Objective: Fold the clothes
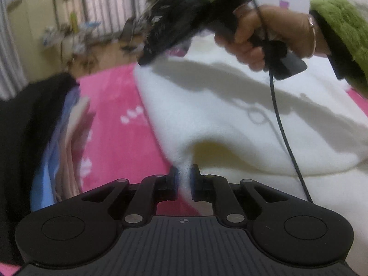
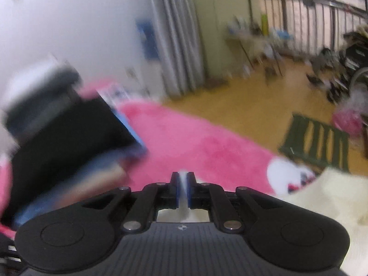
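A white fleece garment (image 1: 230, 119) lies spread over a pink blanket (image 1: 110, 105). My left gripper (image 1: 184, 179) is shut on a raised fold at the garment's near edge. In the right wrist view my right gripper (image 2: 183, 184) is shut on a thin strip of the same white cloth, and more of the garment (image 2: 333, 197) trails off to the lower right over the pink blanket (image 2: 195, 142). In the left wrist view a hand (image 1: 264, 34) in a green sleeve holds the right gripper at the garment's far edge, blurred.
A stack of folded clothes (image 1: 34, 126), black on top with blue and pale layers, sits on the left; it also shows blurred in the right wrist view (image 2: 69, 138). Beyond the blanket are a wooden floor (image 2: 253, 105), a green slatted stool (image 2: 315, 142), curtains and clutter.
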`<state>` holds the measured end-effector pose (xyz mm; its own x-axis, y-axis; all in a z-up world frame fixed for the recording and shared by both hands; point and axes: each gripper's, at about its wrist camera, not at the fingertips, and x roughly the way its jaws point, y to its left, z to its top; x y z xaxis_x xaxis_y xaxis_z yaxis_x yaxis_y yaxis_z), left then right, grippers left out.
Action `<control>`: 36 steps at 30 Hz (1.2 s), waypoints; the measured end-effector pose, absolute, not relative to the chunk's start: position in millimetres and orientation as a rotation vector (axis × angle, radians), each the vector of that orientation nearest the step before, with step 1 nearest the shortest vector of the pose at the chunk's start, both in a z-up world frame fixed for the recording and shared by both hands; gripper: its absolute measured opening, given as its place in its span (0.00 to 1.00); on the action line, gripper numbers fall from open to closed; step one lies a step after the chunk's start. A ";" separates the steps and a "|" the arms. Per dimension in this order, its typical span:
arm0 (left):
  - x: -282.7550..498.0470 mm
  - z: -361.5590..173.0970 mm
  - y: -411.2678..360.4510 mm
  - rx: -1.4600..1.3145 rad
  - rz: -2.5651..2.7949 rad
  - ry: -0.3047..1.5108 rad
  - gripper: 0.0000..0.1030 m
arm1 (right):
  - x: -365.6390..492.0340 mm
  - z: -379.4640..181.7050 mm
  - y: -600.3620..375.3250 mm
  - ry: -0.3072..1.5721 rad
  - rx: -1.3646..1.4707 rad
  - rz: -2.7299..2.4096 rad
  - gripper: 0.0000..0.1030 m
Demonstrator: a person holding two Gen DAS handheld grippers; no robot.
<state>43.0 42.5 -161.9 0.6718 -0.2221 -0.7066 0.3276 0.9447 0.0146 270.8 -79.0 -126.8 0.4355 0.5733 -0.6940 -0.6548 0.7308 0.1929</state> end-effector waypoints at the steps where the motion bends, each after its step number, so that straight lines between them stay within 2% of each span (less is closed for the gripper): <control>1: 42.9 -162.0 44.0 0.136 -0.306 0.785 0.11 | 280.3 -127.6 -82.1 0.858 -0.069 0.749 0.10; 3: 42.1 -162.0 47.0 0.124 -0.299 0.801 0.12 | 291.8 -116.0 -100.7 0.855 0.062 0.715 0.15; 5: 39.7 -160.4 50.1 0.132 -0.298 0.802 0.14 | 299.2 -92.3 -135.9 0.819 0.203 0.702 0.37; 6: 39.1 -160.3 51.0 0.139 -0.299 0.801 0.14 | 299.9 -80.1 -154.5 0.810 0.250 0.687 0.41; 9: 36.6 -161.7 49.3 0.142 -0.296 0.805 0.15 | 287.0 -49.6 -216.8 0.840 0.287 0.636 0.43; 11: 37.3 -162.1 49.7 0.137 -0.289 0.808 0.15 | 265.2 -44.2 -260.4 0.921 0.305 0.578 0.48; 13: 37.9 -162.4 50.1 0.132 -0.283 0.811 0.15 | 236.8 -49.2 -300.8 1.015 0.323 0.515 0.53; 16: 39.2 -162.9 50.4 0.133 -0.274 0.819 0.15 | 177.5 -76.3 -355.3 1.148 0.377 0.403 0.54; 20: 39.3 -162.1 48.2 0.157 -0.257 0.827 0.17 | 106.9 -127.0 -411.6 1.245 0.572 0.233 0.54; 25: 36.6 -161.9 44.3 0.181 -0.216 0.837 0.18 | 56.4 -168.9 -428.0 1.261 0.742 0.184 0.55; 31: 35.1 -171.3 58.7 0.142 -0.102 0.880 0.17 | 53.3 -183.3 -403.7 1.252 0.627 0.200 0.52; 33: 34.9 -171.4 66.3 0.106 -0.088 0.890 0.17 | 50.6 -181.7 -399.9 1.237 0.591 0.216 0.45; 35: 34.6 -170.2 69.5 0.089 -0.087 0.890 0.17 | 45.9 -179.0 -400.7 1.229 0.567 0.223 0.22; 36: 34.6 -170.4 69.8 0.088 -0.088 0.890 0.17 | 45.0 -177.5 -400.5 1.225 0.559 0.226 0.17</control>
